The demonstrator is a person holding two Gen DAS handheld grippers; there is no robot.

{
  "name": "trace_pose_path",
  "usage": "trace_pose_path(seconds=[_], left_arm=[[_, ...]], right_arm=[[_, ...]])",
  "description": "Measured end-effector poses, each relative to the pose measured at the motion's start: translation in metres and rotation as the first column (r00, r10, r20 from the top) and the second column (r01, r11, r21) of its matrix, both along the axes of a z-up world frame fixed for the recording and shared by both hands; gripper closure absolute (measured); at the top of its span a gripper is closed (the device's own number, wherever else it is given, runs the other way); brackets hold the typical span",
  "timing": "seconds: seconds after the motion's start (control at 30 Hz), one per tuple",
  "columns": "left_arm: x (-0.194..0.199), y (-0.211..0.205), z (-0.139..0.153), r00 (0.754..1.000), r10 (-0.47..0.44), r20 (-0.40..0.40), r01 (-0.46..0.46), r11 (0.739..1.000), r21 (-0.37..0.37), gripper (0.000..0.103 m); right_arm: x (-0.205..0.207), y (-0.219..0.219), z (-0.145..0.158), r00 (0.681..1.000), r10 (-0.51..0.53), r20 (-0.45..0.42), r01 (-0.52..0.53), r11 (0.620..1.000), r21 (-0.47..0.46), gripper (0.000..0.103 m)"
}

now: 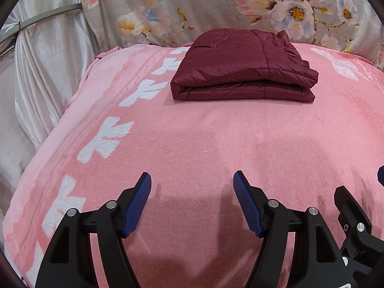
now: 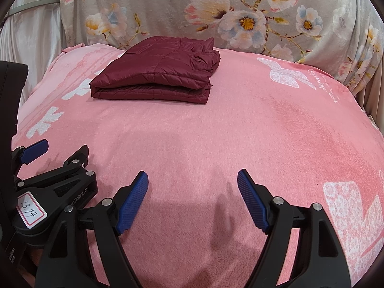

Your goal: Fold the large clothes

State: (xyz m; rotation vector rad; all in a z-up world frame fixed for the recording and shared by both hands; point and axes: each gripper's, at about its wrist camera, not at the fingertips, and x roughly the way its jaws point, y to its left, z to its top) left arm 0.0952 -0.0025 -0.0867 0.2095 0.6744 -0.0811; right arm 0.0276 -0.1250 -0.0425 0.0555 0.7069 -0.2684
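A dark red quilted jacket lies folded into a compact rectangle at the far side of the pink blanket. It also shows in the right wrist view, far left of centre. My left gripper is open and empty, low over the blanket, well short of the jacket. My right gripper is open and empty, also near the front. The left gripper's body shows at the lower left of the right wrist view.
A grey floral cloth hangs upright behind the blanket. Shiny white drapes hang at the left. The blanket has white butterfly patterns and drops off at its left and right edges.
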Motion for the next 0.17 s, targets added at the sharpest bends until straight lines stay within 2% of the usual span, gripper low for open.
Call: trace_pose_path(seconds=[0.17], left_arm=[[0.0008, 0.0001, 0.0019, 1.000, -0.001, -0.003, 0.001, 1.000, -0.005, 0.035]], right_arm=[[0.0001, 0.0002, 0.0004, 1.000, 0.000, 0.000, 0.000, 1.000, 0.000, 0.029]])
